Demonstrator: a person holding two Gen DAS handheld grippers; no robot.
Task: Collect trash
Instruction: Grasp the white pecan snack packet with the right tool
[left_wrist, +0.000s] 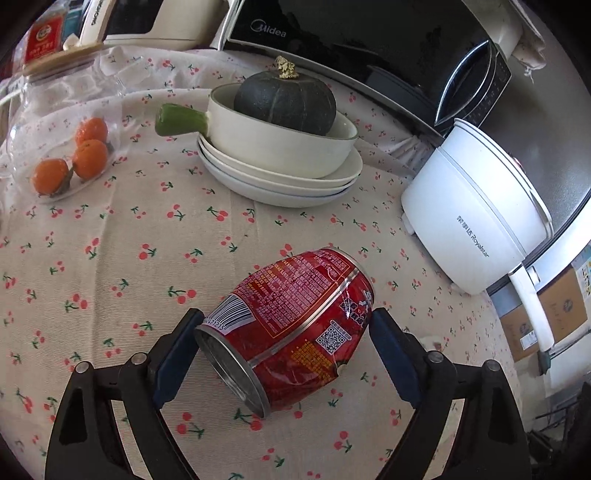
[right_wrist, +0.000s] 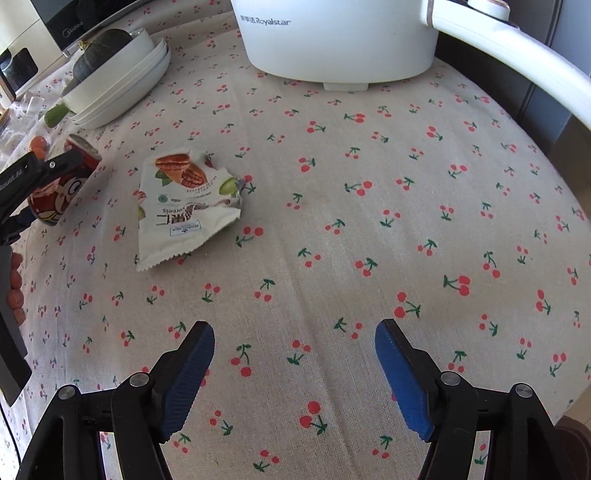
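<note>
A dented red drink can (left_wrist: 291, 325) lies on its side on the cherry-print tablecloth (left_wrist: 110, 258). My left gripper (left_wrist: 286, 328) has its blue-padded jaws on either side of the can, touching it. The can also shows at the far left of the right wrist view (right_wrist: 62, 184), held between the left gripper's black fingers (right_wrist: 55, 164). A torn white nut wrapper (right_wrist: 186, 205) lies flat on the cloth just right of the can. My right gripper (right_wrist: 295, 354) is open and empty, hovering over bare cloth well in front of the wrapper.
A white Royalstar electric pot (left_wrist: 476, 214) stands at the right, also in the right wrist view (right_wrist: 340, 37). A stack of white plates (left_wrist: 277, 177) holds a pan with a dark green squash (left_wrist: 284, 99). Oranges (left_wrist: 70, 162) sit in a clear bag at left. A black microwave (left_wrist: 369, 48) stands behind.
</note>
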